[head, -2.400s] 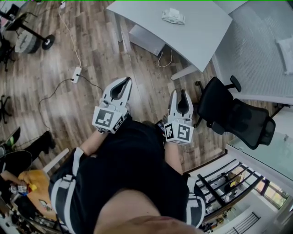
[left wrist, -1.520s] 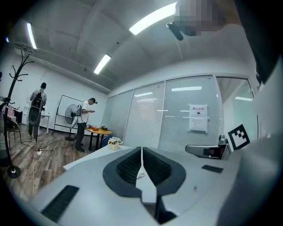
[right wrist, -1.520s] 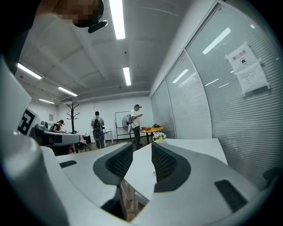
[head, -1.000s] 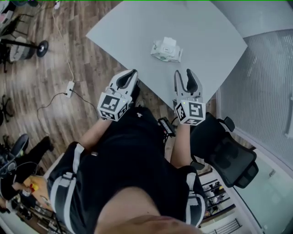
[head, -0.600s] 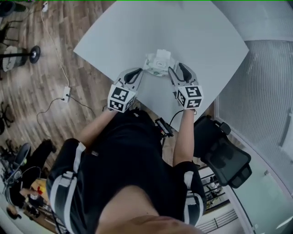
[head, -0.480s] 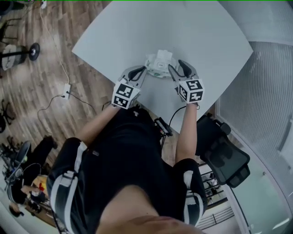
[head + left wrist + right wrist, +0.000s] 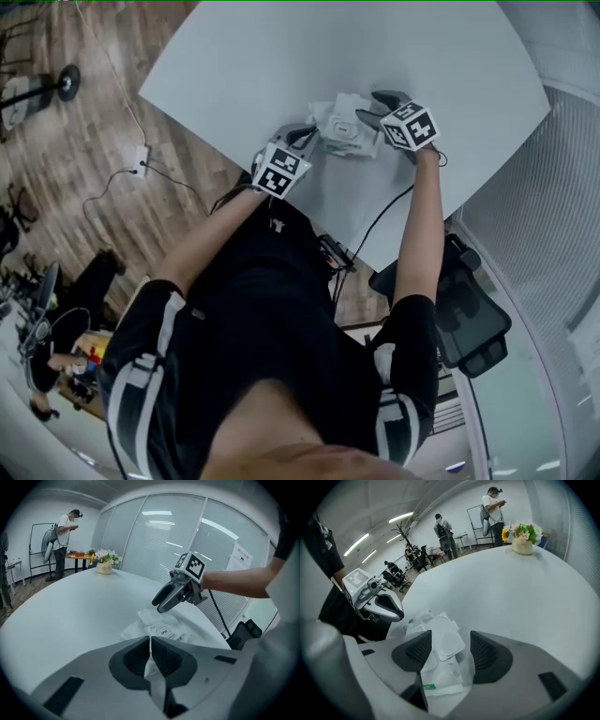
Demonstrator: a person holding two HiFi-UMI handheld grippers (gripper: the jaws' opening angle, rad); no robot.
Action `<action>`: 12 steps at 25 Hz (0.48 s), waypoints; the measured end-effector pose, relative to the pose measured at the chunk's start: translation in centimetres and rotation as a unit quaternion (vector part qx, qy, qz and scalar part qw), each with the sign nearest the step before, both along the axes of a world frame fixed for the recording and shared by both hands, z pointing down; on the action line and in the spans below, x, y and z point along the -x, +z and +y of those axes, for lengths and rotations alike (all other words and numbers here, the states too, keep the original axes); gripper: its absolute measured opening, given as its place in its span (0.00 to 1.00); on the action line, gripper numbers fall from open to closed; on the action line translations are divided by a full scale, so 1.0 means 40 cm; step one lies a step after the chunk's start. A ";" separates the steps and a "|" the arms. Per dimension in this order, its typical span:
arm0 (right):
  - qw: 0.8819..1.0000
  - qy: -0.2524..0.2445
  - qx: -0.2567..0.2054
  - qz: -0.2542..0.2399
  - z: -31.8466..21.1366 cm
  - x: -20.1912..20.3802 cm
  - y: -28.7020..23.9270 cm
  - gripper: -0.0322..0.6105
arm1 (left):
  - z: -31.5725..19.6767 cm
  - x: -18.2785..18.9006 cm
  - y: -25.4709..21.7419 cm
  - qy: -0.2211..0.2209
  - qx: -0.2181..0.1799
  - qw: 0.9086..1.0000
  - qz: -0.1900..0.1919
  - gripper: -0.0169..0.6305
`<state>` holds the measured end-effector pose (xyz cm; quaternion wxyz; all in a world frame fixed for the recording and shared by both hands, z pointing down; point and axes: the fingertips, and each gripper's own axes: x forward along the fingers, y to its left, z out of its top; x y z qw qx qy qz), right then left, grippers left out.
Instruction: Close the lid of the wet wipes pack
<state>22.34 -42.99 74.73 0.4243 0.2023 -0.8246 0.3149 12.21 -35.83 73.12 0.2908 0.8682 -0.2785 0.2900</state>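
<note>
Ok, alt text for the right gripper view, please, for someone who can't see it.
The right gripper has its jaws apart, just opened wider, framing a wet wipes pack whose lid looks flipped open, on a white table. The left gripper sits shut at the left; flowers and people stand far behind.

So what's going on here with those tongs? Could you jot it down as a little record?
surface: white table
item: wet wipes pack, lying on the table
lid: looks flipped open
left tongs: jaws together, tips at the pack's near edge
right tongs: jaws apart, have just been opening; the pack shows in the gap, not gripped
</note>
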 end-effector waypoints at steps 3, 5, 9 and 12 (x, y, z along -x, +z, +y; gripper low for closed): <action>0.999 -0.039 0.032 0.001 0.007 0.006 0.033 0.48 | 0.010 0.004 0.023 0.000 0.014 1.000 -0.005 0.07; 0.997 -0.063 0.046 -0.004 0.023 0.014 0.033 0.46 | 0.015 0.008 0.031 -0.001 0.019 1.000 -0.006 0.07; 0.995 -0.087 0.038 -0.019 0.048 0.025 -0.023 0.43 | 0.013 0.007 0.042 0.000 0.022 1.000 -0.006 0.07; 0.994 -0.099 0.037 -0.034 0.091 0.025 -0.072 0.38 | 0.017 0.005 0.053 0.003 0.022 1.000 -0.009 0.07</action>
